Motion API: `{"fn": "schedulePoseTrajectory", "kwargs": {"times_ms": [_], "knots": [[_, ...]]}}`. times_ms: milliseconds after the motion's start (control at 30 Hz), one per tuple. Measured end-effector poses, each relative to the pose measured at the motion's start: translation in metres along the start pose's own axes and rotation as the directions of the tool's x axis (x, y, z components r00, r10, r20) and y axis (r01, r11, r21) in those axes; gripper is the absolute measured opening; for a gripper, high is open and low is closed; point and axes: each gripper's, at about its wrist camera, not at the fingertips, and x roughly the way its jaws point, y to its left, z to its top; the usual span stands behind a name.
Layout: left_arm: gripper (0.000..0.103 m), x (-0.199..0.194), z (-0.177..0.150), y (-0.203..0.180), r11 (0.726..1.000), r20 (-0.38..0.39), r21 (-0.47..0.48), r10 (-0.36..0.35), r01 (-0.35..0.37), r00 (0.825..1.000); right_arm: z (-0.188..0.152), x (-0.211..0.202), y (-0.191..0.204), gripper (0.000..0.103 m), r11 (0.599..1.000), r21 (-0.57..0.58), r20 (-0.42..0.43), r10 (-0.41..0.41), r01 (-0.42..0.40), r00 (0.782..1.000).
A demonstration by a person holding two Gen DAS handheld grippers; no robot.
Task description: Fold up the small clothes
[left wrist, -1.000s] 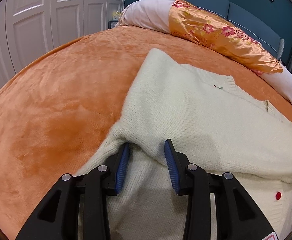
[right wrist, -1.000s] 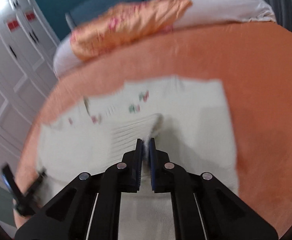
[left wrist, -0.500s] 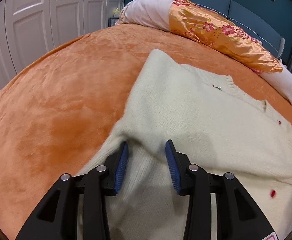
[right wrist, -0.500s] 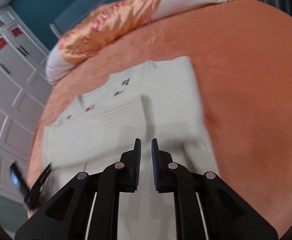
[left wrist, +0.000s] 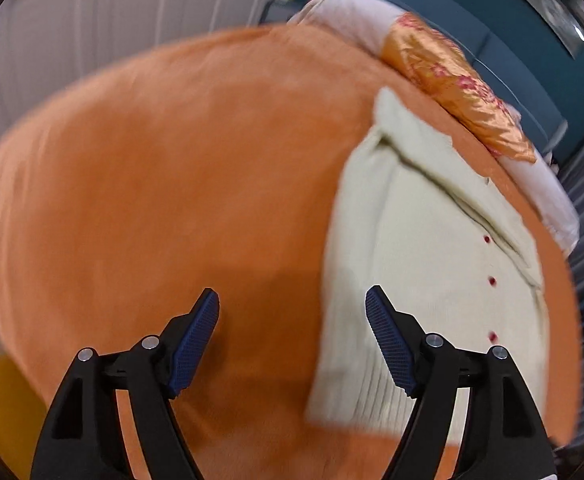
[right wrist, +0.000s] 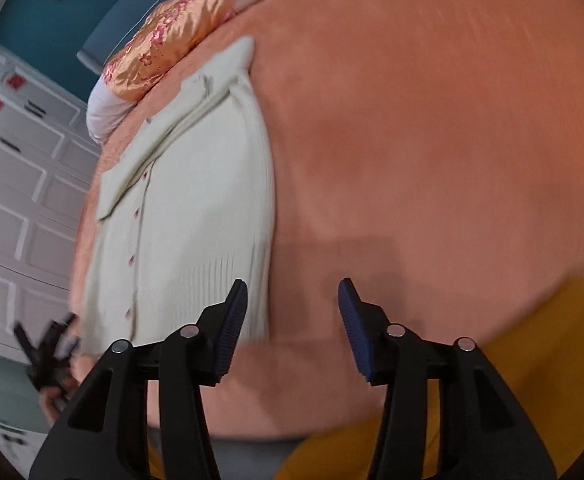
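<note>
Both tools (left wrist: 292,320) (right wrist: 293,308) released the cardigan (left wrist: 419,264), now spread.

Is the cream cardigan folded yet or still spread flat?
Partly folded: the cream cardigan lies as a narrow strip on the orange blanket, one side panel lapped over the red-button front. No crosswise fold shows yet.
</note>
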Motion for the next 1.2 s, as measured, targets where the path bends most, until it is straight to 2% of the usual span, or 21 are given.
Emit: {"fn": "schedulePoseTrajectory", "kwargs": {"times_ms": [133,233,333,400,500,533,567,600,633,667,700,733,1000,1200], "knots": [[0.073,-0.001,-0.019,0.021,0.986,-0.060,-0.135,-0.102,0.093,0.993,-0.022,0.010,0.004,0.050,0.997,0.024,-0.048,0.072,-0.071,0.996],[0.073,-0.002,-0.020,0.012,0.983,-0.059,-0.132,-0.138,0.130,0.989,-0.020,0.021,0.016,0.054,0.993,0.035,-0.045,0.116,-0.114,0.992],[0.073,0.007,-0.016,-0.004,0.979,-0.100,-0.119,-0.176,0.164,0.979,-0.013,0.032,0.021,0.057,0.985,0.078,-0.031,0.159,-0.156,0.987],[0.073,0.016,-0.013,-0.011,0.980,-0.127,-0.111,-0.180,0.166,0.975,-0.009,0.040,0.024,0.058,0.975,0.125,-0.027,0.186,-0.182,0.982],[0.073,0.023,-0.011,-0.016,0.987,-0.142,-0.091,-0.142,0.130,0.980,-0.006,0.051,0.024,0.058,0.955,0.199,-0.024,0.229,-0.220,0.973],[0.070,0.024,-0.011,-0.016,0.988,-0.146,-0.093,-0.135,0.122,0.980,-0.005,0.055,0.027,0.056,0.955,0.211,-0.035,0.222,-0.210,0.974],[0.070,0.022,-0.010,-0.017,0.987,-0.150,-0.103,-0.140,0.125,0.979,-0.004,0.057,0.029,0.048,0.958,0.207,-0.043,0.213,-0.200,0.976],[0.059,0.021,-0.009,-0.016,0.986,-0.152,-0.108,-0.145,0.129,0.978,-0.004,0.058,0.032,0.043,0.962,0.194,-0.049,0.203,-0.190,0.978],[0.042,0.020,-0.007,-0.016,0.983,-0.161,-0.108,-0.161,0.145,0.974,-0.003,0.058,0.036,0.029,0.970,0.174,-0.051,0.182,-0.171,0.982],[0.034,0.019,-0.006,-0.017,0.983,-0.178,-0.100,-0.172,0.157,0.969,-0.003,0.056,0.039,0.015,0.974,0.158,-0.051,0.169,-0.159,0.984],[0.022,0.017,-0.005,-0.018,0.985,-0.188,-0.084,-0.163,0.150,0.969,-0.003,0.055,0.041,0.008,0.977,0.148,-0.049,0.165,-0.156,0.985],[0.011,0.015,-0.005,-0.019,0.988,-0.191,-0.061,-0.151,0.142,0.970,-0.003,0.051,0.043,0.007,0.979,0.132,-0.035,0.162,-0.156,0.986],[0.007,-0.039,-0.002,-0.031,0.982,-0.137,0.061,-0.171,0.181,0.976,-0.009,0.010,0.065,0.005,0.994,-0.026,0.042,0.110,-0.109,0.993],[0.006,-0.083,-0.024,-0.033,0.967,-0.171,0.160,-0.171,0.199,0.970,-0.027,-0.021,0.065,0.004,0.985,-0.171,-0.009,0.035,-0.036,0.999]]}}
